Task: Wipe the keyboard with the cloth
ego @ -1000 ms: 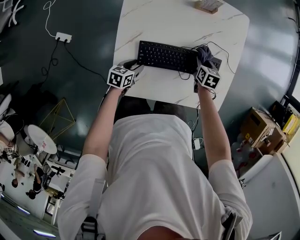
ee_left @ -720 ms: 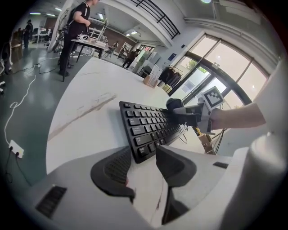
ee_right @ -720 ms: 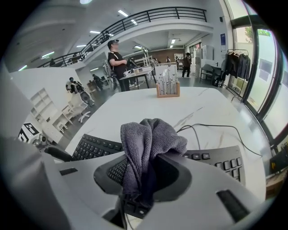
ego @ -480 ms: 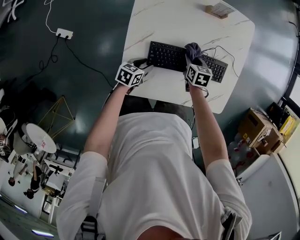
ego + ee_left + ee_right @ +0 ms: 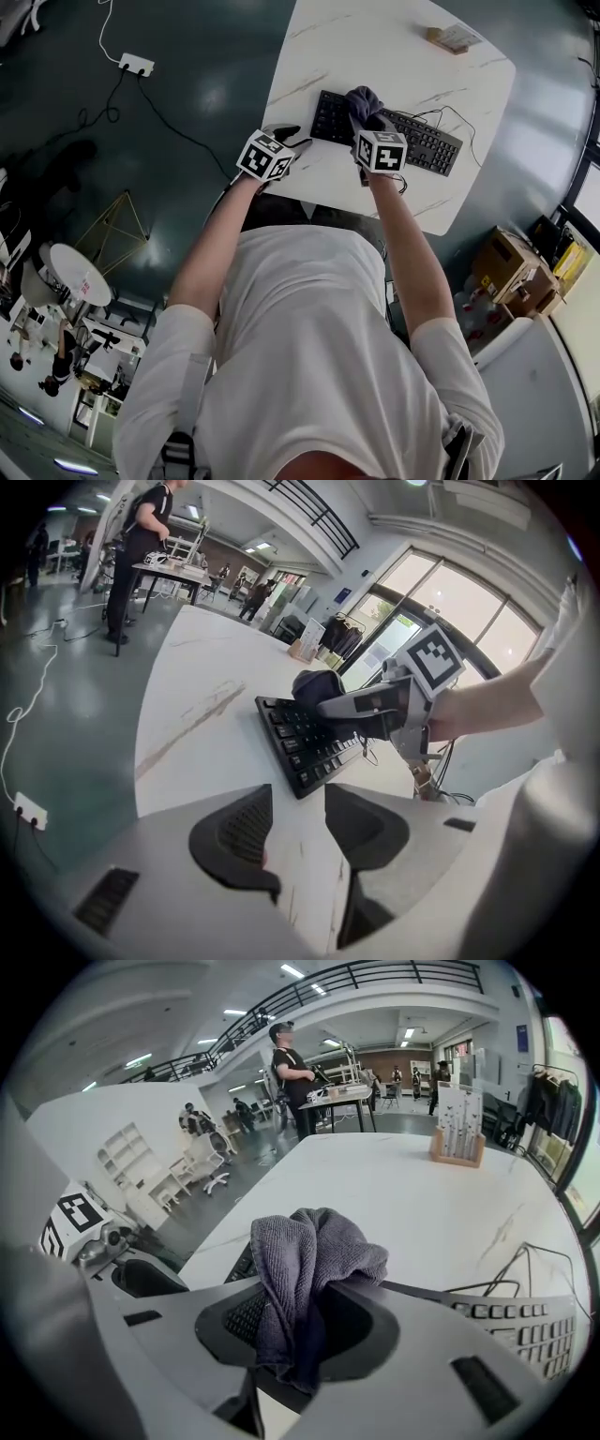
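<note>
A black keyboard (image 5: 412, 136) lies on the white marble table (image 5: 375, 47). My right gripper (image 5: 366, 117) is shut on a bunched grey cloth (image 5: 364, 99) and holds it on the keyboard's left part. In the right gripper view the cloth (image 5: 314, 1251) hangs between the jaws of that gripper (image 5: 300, 1326), with the keys (image 5: 511, 1321) behind it. My left gripper (image 5: 286, 137) sits at the table's near left edge, just left of the keyboard. In the left gripper view its jaws (image 5: 298, 832) stand a little apart, nothing between them, facing the keyboard (image 5: 300, 742) and cloth (image 5: 314, 684).
A small wooden holder (image 5: 450, 37) stands at the table's far side. The keyboard's cable (image 5: 441, 112) loops over its right half. On the floor lie a power strip (image 5: 137, 64) at left and cardboard boxes (image 5: 511, 272) at right. People stand far off.
My right gripper has slid the cloth leftwards along the keyboard, from its right end to its left part. The left gripper has stayed by the table's edge.
</note>
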A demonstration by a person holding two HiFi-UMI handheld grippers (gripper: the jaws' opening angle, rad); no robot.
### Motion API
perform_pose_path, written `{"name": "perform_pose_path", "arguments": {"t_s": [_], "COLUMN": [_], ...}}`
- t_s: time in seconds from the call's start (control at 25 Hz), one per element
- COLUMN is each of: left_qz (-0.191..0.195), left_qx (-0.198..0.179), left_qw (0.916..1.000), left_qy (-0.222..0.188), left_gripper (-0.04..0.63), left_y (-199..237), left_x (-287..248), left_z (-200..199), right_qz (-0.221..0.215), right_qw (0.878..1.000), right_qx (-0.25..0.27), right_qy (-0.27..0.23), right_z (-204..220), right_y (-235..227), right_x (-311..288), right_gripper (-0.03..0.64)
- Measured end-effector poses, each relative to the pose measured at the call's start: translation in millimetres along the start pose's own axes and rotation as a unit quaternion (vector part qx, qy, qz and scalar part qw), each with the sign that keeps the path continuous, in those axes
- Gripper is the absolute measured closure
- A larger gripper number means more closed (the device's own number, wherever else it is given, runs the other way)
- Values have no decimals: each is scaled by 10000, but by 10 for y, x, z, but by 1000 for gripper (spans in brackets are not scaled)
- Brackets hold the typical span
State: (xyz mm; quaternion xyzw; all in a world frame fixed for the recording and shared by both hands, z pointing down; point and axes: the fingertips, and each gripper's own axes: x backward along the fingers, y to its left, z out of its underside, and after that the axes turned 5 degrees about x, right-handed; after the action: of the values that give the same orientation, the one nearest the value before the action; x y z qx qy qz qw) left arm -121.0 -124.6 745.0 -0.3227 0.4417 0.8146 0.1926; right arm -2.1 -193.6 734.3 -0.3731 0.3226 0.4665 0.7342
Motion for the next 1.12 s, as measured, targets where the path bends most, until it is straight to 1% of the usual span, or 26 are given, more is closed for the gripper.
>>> {"name": "perform_pose_path", "arguments": {"t_s": [0.16,0.4,0.6,0.76,0.88,1.0,1.12], "left_qz": [-28,-64,-90,-120,-151,-107,-34], "left_qx": [-94,-116,-155,-254,-385,-539,-617], "left_qw": [9999,9999,9997,9991,9979,9961,9948], "left_qy": [-44,-96,-157,-330,-491,-686,-803], "left_gripper": [416,416,416,421,449,469,481], "left_y": [34,106,150,138,112,63,-38], "left_x": [138,353,530,742,880,956,1017], "left_z": [20,105,164,141,76,-64,-110], "right_qz": [-119,-262,-553,-615,-572,-509,-479], "right_qw": [9999,9993,9980,9975,9974,9969,9959], "right_qx": [120,264,296,334,336,298,205], "right_qy": [12,16,60,-120,-293,-522,-745], "right_z": [-77,-153,-173,-233,-282,-348,-334], "right_y": [210,479,724,856,906,904,943], "right_x": [-115,-238,-250,-95,92,327,616], "right_gripper": [486,486,486,486,486,486,486]}}
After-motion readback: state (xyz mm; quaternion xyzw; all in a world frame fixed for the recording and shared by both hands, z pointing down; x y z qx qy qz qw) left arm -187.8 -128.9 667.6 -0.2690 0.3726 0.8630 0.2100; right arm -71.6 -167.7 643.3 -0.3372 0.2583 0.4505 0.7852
